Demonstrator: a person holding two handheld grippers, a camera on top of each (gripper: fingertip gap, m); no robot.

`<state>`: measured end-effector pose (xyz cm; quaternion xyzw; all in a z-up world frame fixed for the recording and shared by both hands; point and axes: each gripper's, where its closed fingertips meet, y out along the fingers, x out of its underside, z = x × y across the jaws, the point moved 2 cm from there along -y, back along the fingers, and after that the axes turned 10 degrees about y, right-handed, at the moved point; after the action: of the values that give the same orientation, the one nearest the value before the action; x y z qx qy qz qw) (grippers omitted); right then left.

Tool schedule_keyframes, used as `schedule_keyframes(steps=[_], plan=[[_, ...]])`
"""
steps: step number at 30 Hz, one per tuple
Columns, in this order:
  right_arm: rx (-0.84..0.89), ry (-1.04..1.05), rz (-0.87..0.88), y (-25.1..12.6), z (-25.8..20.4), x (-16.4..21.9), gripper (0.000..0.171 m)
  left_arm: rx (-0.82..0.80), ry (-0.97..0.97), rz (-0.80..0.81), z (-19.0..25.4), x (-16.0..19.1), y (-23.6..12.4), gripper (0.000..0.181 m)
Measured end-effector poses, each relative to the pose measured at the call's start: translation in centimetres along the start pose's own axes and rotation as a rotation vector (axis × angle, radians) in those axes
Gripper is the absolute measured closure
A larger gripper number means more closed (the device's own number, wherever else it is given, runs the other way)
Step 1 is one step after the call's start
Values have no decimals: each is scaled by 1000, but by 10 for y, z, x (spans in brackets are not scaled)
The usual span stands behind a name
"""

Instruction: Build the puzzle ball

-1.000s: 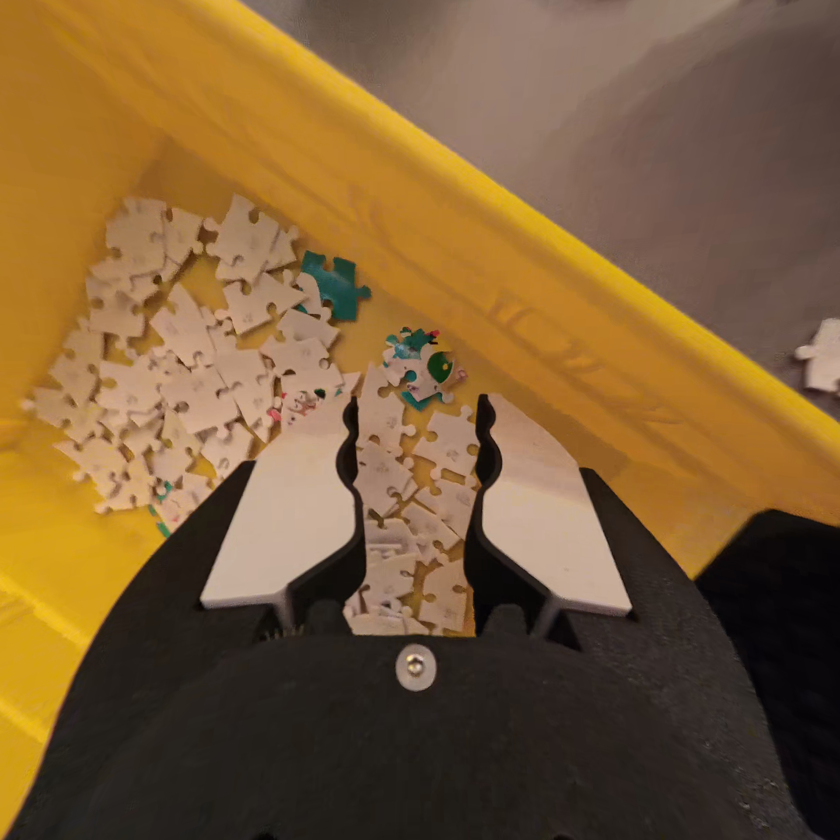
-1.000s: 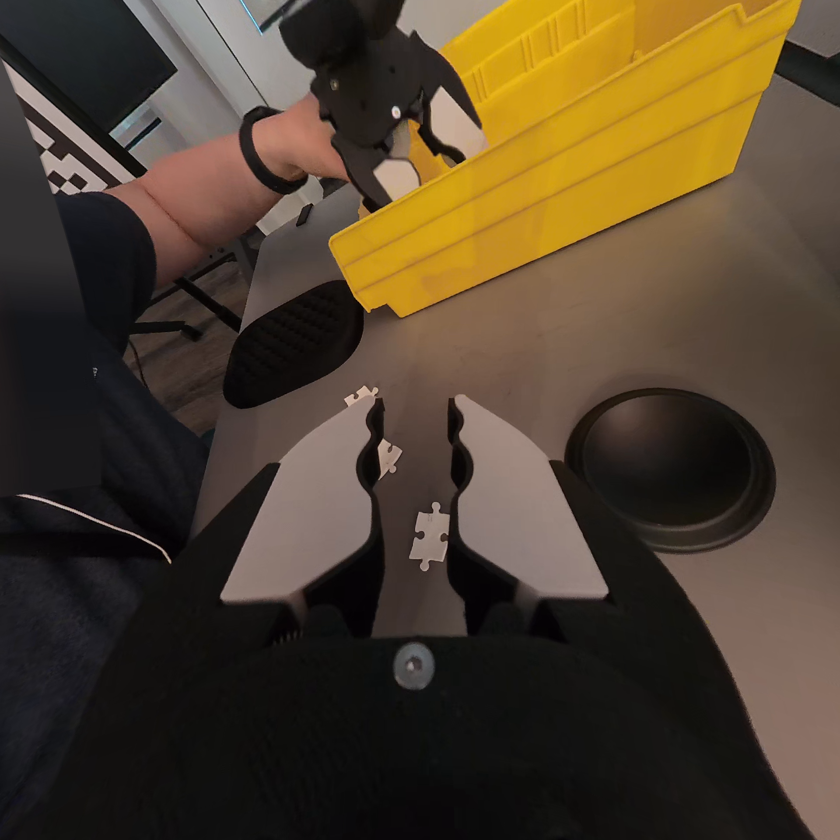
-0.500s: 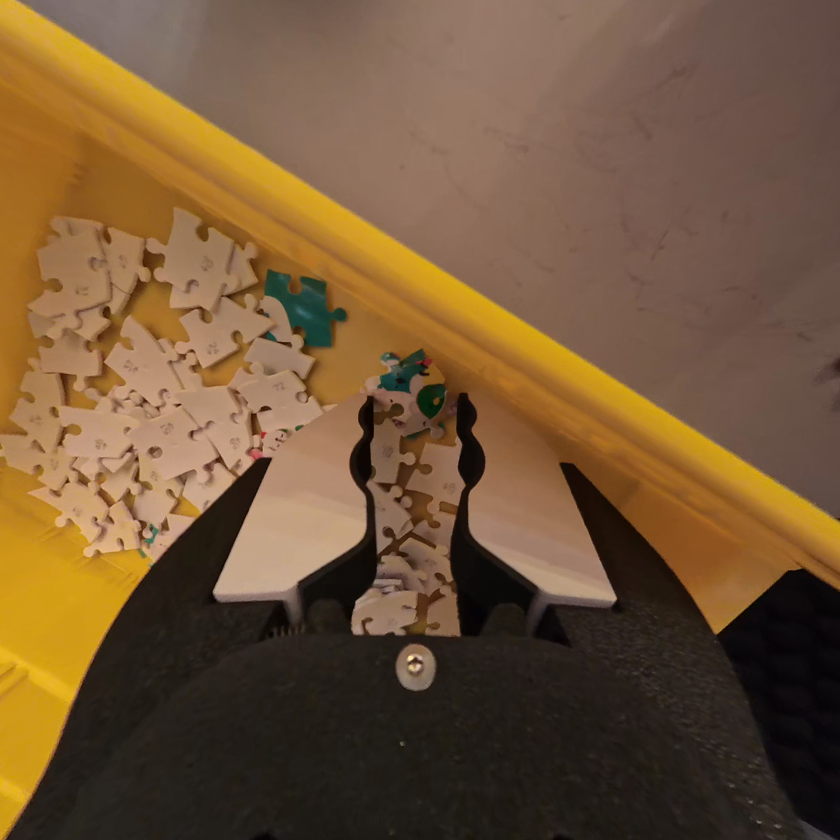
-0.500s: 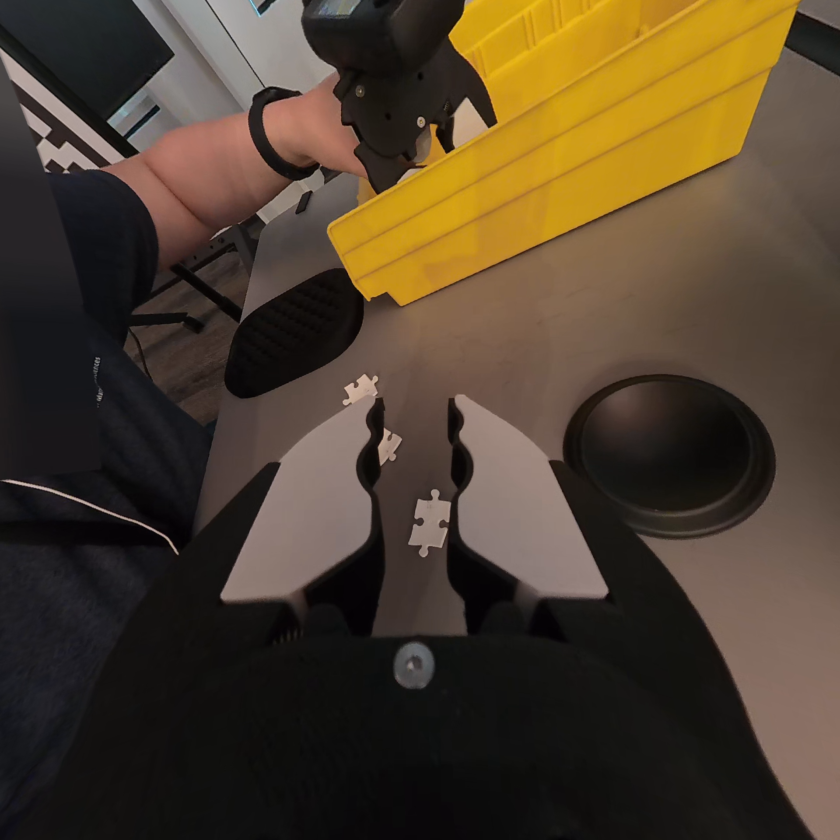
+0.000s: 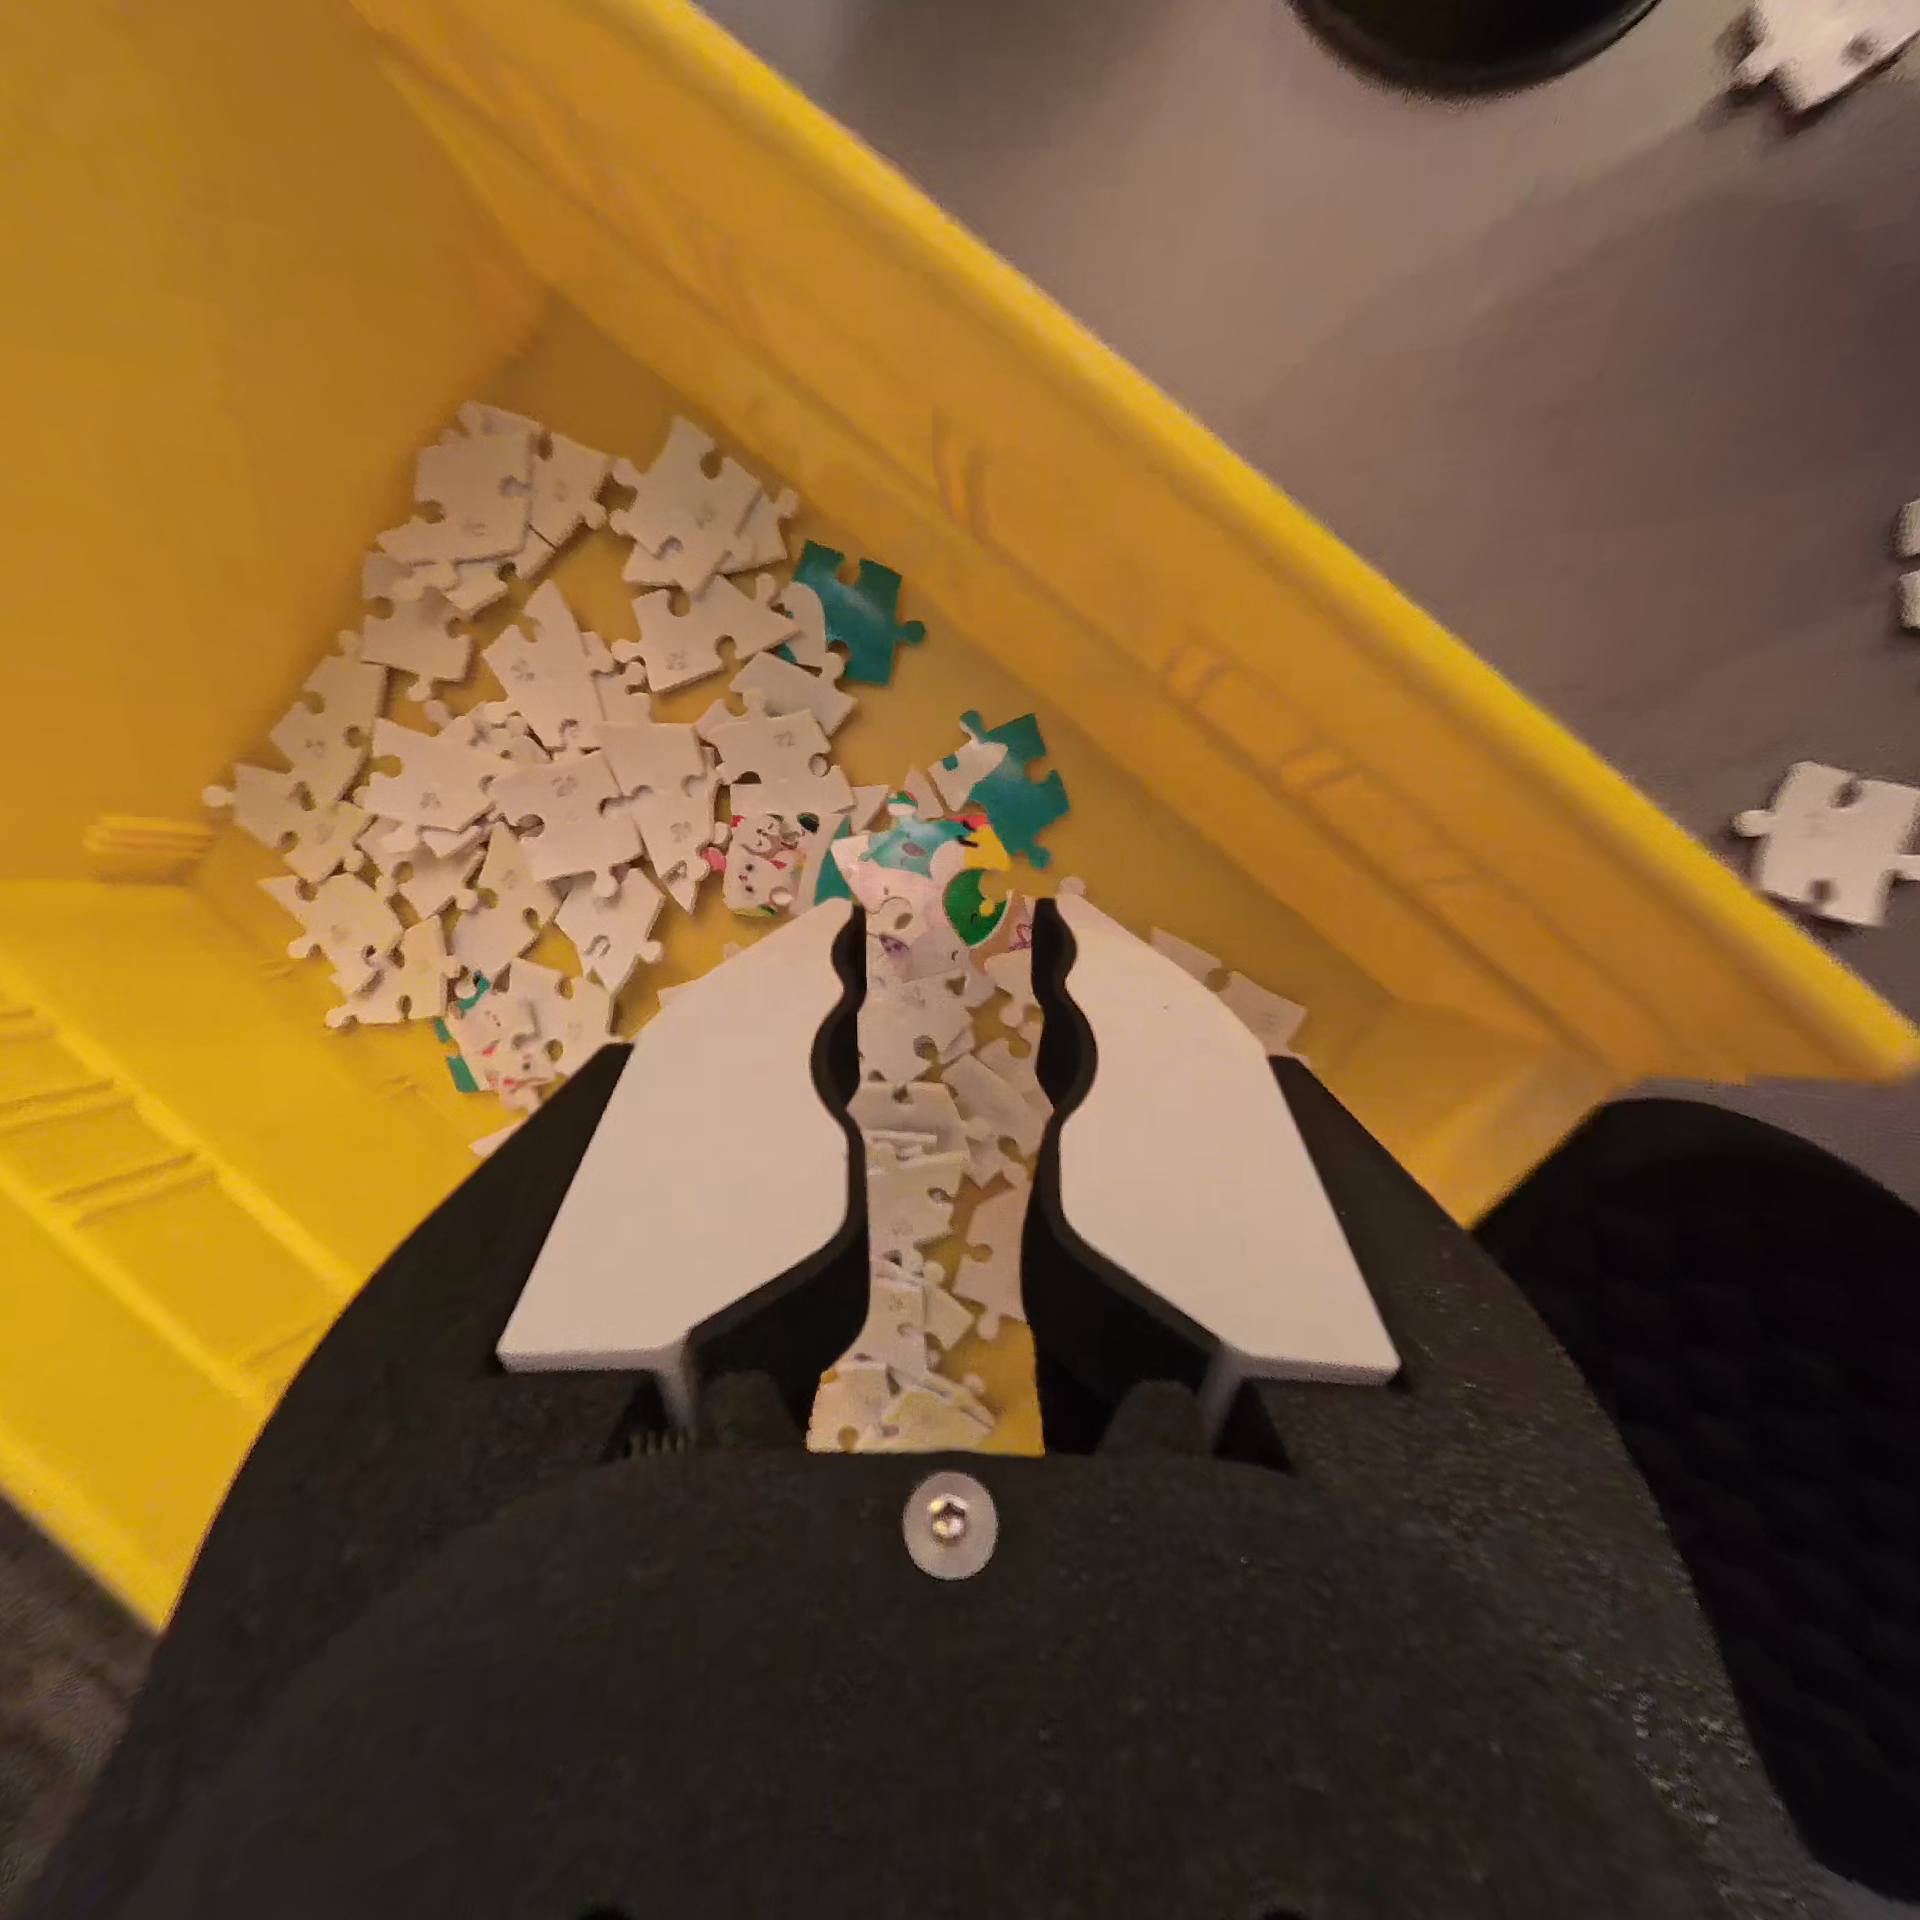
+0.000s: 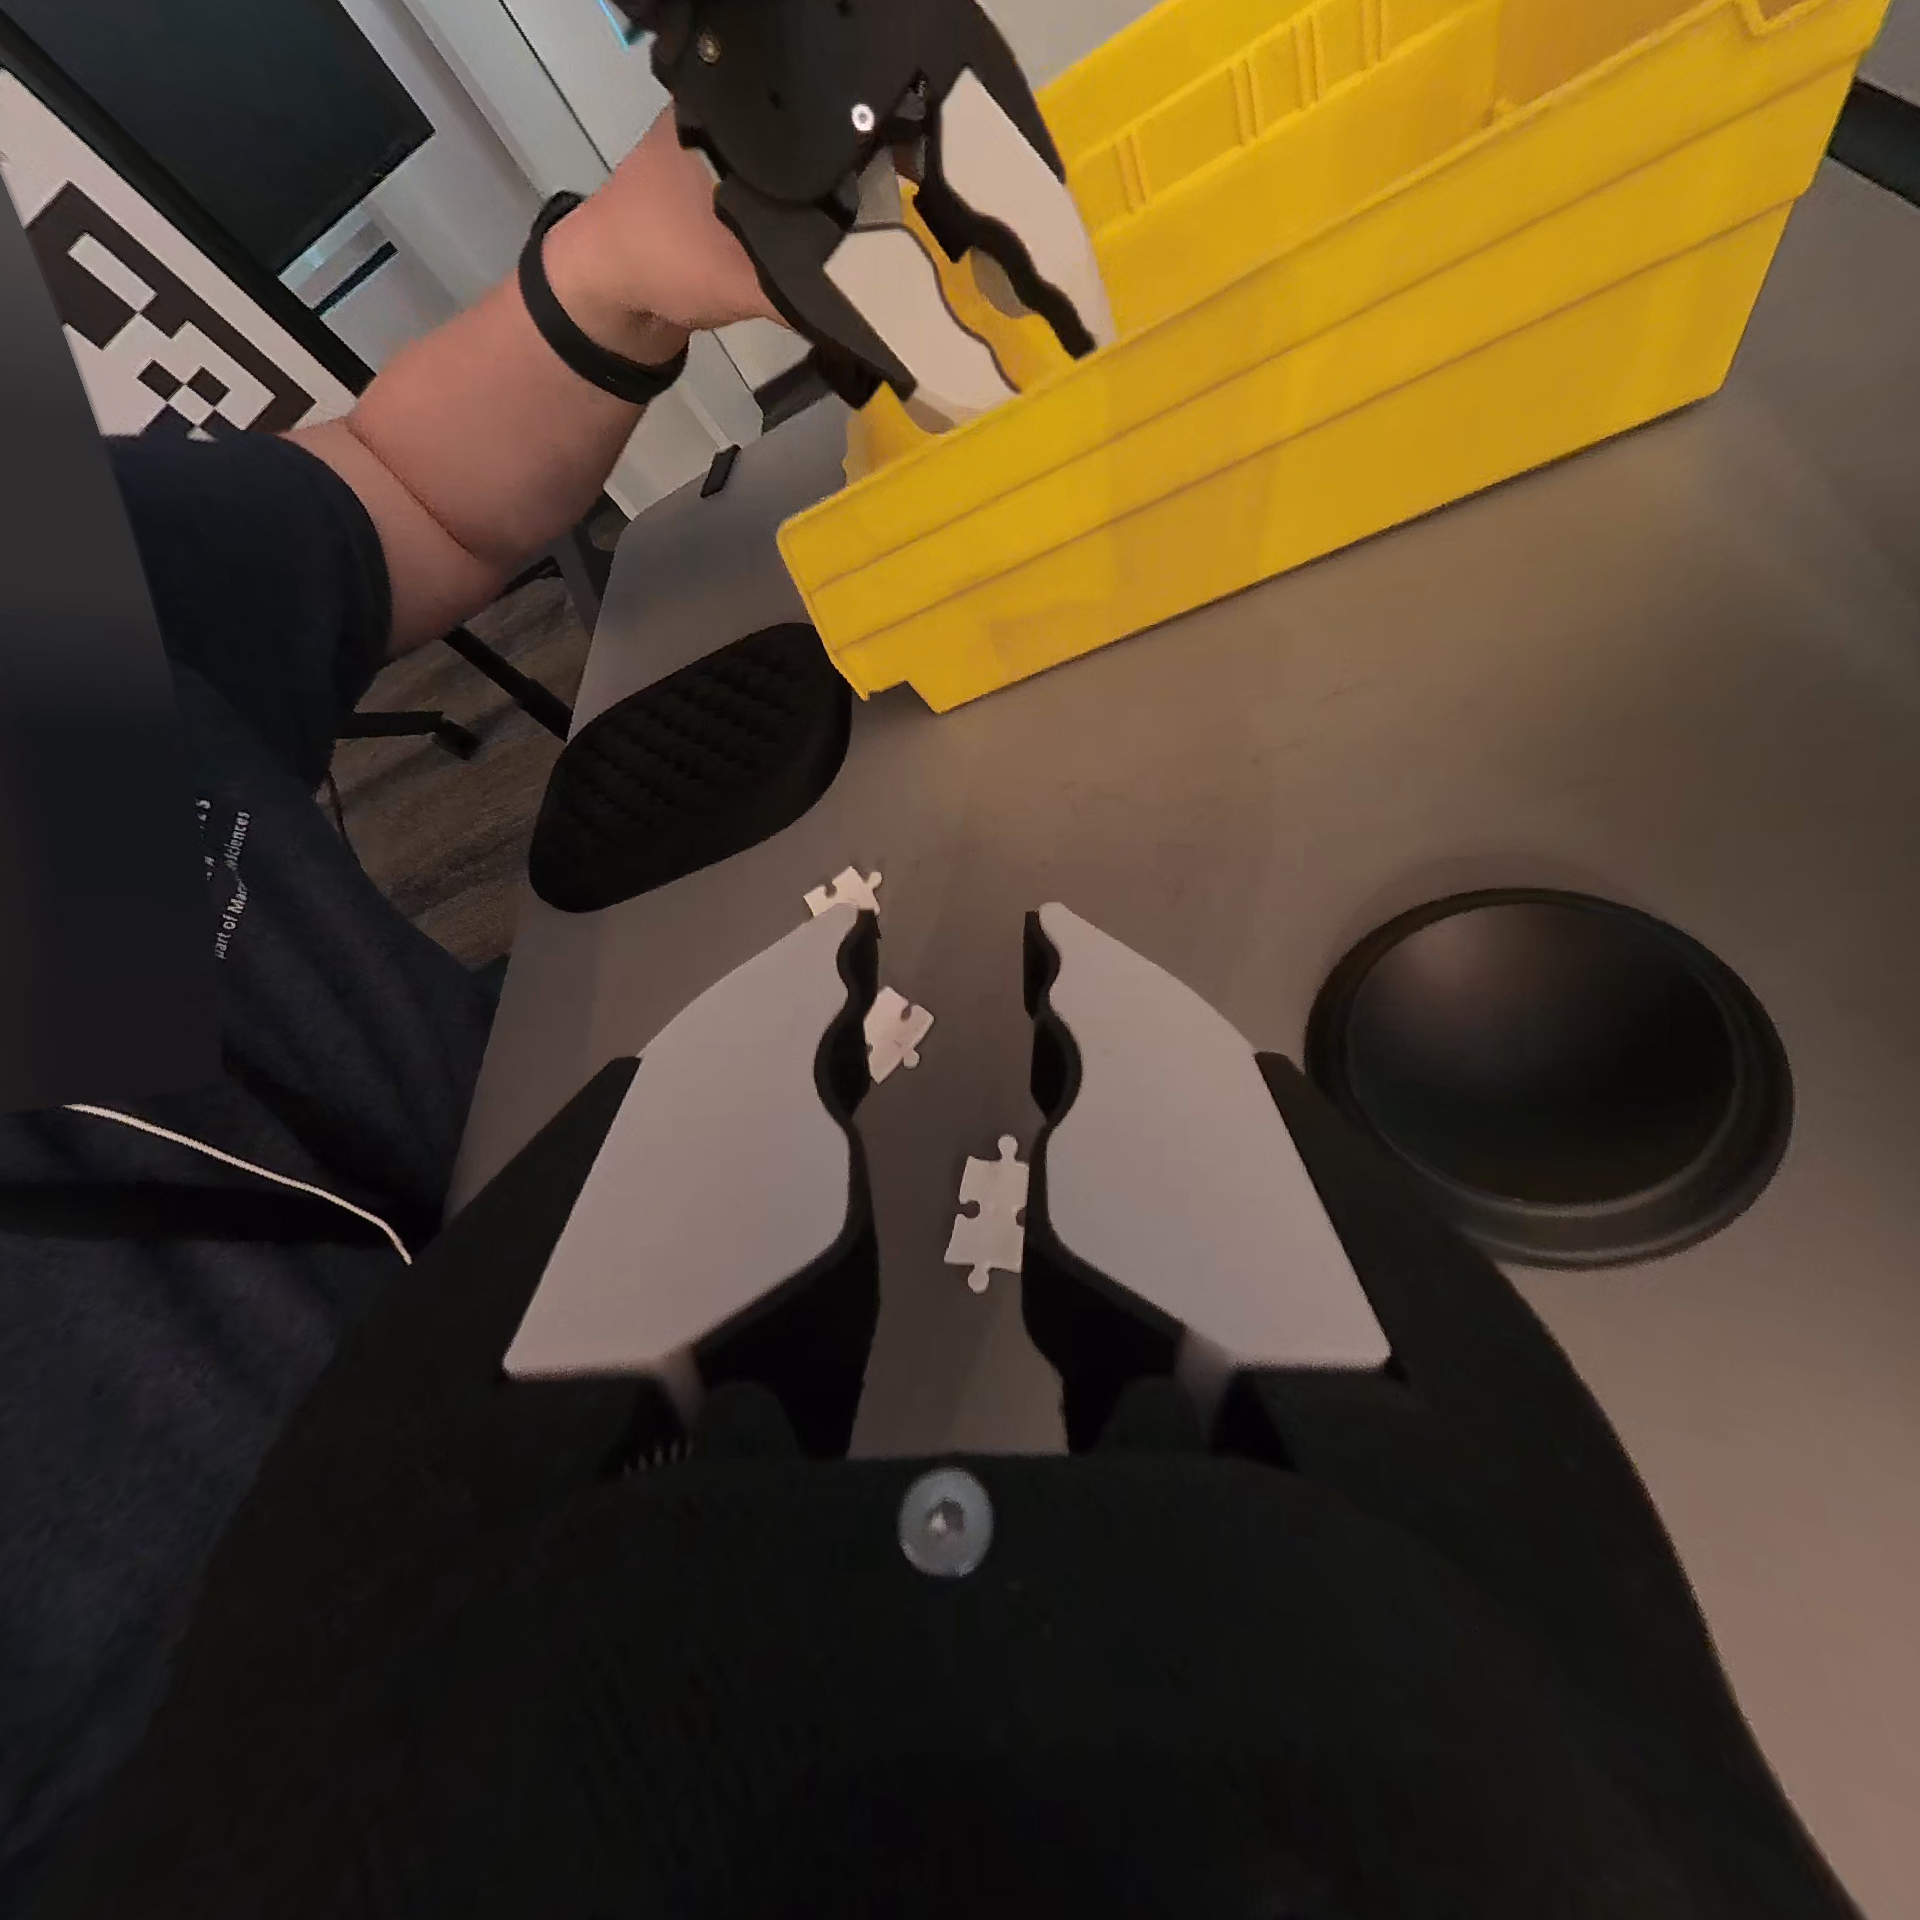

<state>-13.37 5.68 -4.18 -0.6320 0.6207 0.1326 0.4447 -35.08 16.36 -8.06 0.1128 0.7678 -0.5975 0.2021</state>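
Note:
A yellow bin point(image 5: 1091, 540) holds a heap of puzzle pieces point(image 5: 540, 790), mostly white side up, with a few teal and printed ones point(image 5: 857, 613). My left gripper point(image 5: 945, 914) is open and empty inside the bin, its tips above the printed pieces near the bin's long wall. It also shows in the right wrist view point(image 6: 997, 364), dipping over the bin's rim point(image 6: 1299, 416). My right gripper point(image 6: 951, 925) is open and empty, low over the grey table. Three white pieces lie there: one beyond the left tip point(image 6: 847, 891), one by the left finger point(image 6: 896, 1029), one between the fingers point(image 6: 987, 1210).
A black round bowl-shaped stand point(image 6: 1548, 1081) sits on the table right of my right gripper. A black textured pad point(image 6: 686, 769) lies at the table's left edge by the bin's corner. A person's forearm point(image 6: 499, 416) reaches in from the left. Loose white pieces point(image 5: 1829, 842) lie outside the bin.
The left gripper's jaws have narrowed somewhat, and it has drawn back and turned inside the bin, so more of the heap shows. The right gripper has shifted only slightly over the table pieces.

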Motion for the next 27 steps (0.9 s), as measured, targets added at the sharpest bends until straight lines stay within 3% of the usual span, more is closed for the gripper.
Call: schedule_keyframes(steps=[3, 9, 17, 21, 23, 26, 27], plan=[[-34, -114, 73, 4, -13, -13, 142, 37, -13, 87, 15, -16, -29, 151], [-3, -651, 168, 23, -59, -31, 135, 240, 84, 198, 77, -74, -69, 151], [253, -1232, 248, 22, -100, -22, 139, 551, 142, 264, 149, -133, -83, 151], [248, -1257, 206, 24, -99, -11, 156, 614, 129, 293, 157, -149, -85, 152], [233, -1218, 218, 21, -97, -12, 161, 635, 111, 303, 155, -153, -85, 160], [188, -1026, 233, 15, -87, -19, 168, 612, 32, 310, 140, -156, -79, 134], [143, -925, 247, 14, -84, -21, 168, 604, 20, 323, 135, -156, -77, 141]])
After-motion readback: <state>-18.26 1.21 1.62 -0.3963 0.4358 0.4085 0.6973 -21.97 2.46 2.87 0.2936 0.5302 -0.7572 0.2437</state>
